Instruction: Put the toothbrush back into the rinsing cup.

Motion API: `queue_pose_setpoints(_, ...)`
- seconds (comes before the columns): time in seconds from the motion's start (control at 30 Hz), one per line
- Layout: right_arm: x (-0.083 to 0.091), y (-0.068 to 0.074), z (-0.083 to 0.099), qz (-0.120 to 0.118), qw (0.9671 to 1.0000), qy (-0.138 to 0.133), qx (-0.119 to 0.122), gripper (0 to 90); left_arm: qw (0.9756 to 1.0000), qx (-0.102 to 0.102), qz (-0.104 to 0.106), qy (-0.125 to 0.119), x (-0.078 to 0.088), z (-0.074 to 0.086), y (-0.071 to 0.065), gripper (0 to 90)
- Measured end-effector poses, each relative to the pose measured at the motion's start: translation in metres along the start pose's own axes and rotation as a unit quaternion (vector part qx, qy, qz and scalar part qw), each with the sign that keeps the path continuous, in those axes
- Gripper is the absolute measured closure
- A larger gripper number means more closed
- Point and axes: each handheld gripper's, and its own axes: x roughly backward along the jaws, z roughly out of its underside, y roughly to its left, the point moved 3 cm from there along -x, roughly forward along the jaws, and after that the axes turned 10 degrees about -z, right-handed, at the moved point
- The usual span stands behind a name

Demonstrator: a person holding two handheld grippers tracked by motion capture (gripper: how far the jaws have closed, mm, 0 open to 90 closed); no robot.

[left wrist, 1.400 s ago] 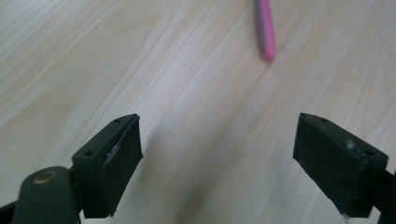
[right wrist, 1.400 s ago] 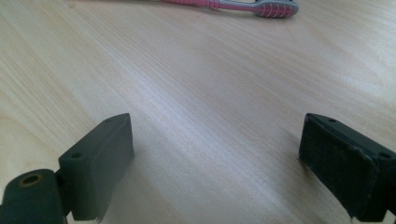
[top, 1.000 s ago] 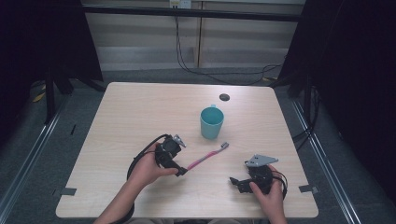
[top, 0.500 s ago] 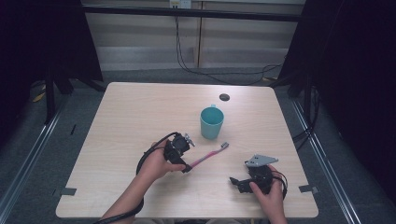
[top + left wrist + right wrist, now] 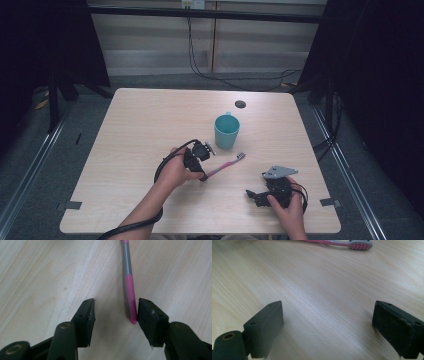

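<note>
Starting big: the wooden table has a teal cup standing near the middle, and the pink and grey toothbrush lies flat just in front of it, head toward the cup.

Our left gripper is down over the handle end. In the left gripper view the jaws have just been closing around the toothbrush, but it's no grip yet: the handle sits right against the right-hand jaw while the other one is clear of it. If we squeeze as is, the handle probably gets shoved sideways, so we'd centre it first, then close slow and lift level.

Our right gripper rests near the table's front edge, jaws wide apart with nothing in them.

No brand or writing we can read anywhere.
</note>
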Motion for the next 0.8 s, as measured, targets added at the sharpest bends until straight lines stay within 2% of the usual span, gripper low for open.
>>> queue_pose_setpoints(0.03, 0.0, 0.0, 0.0, 0.0, 1.0, -0.001, 0.001, 9.4, 1.0, 0.0, 0.0, 0.0, 0.0, 0.0, 0.0, 50.3)
queue_pose_setpoints(0.07, 0.0, 0.0, 0.0, 0.0, 1.0, -0.001, 0.001, 9.4, 1.0, -0.009, 0.0, 0.003, 0.0, -0.002, 0.001, 52.1)
queue_pose_setpoints(0.1, 0.0, 0.0, 0.0, 0.0, 1.0, -0.001, 0.001, 9.4, 1.0, -0.003, -0.001, 0.002, -0.001, -0.002, 0.0, 52.1)
queue_pose_setpoints(0.13, 0.0, 0.0, 0.0, 0.0, 1.0, 0.0, 0.001, 9.4, 0.9999, -0.009, 0.001, 0.007, -0.002, -0.004, -0.001, 54.7)
queue_pose_setpoints(0.63, 0.0, 0.0, 0.0, 0.0, 1.0, -0.001, 0.002, 9.4, 0.9998, -0.014, 0.001, 0.014, -0.002, -0.013, -0.003, 54.8)
queue_pose_setpoints(0.77, 0.0, 0.0, 0.0, 0.0, 1.0, 0.0, 0.0, 9.4, 0.9998, -0.016, 0.0, 0.013, -0.003, -0.016, -0.004, 57.3)
queue_pose_setpoints(0.8, 0.0, 0.0, 0.0, 0.0, 1.0, -0.001, 0.002, 9.4, 0.9998, -0.016, 0.0, 0.013, -0.003, -0.018, -0.005, 60.5)
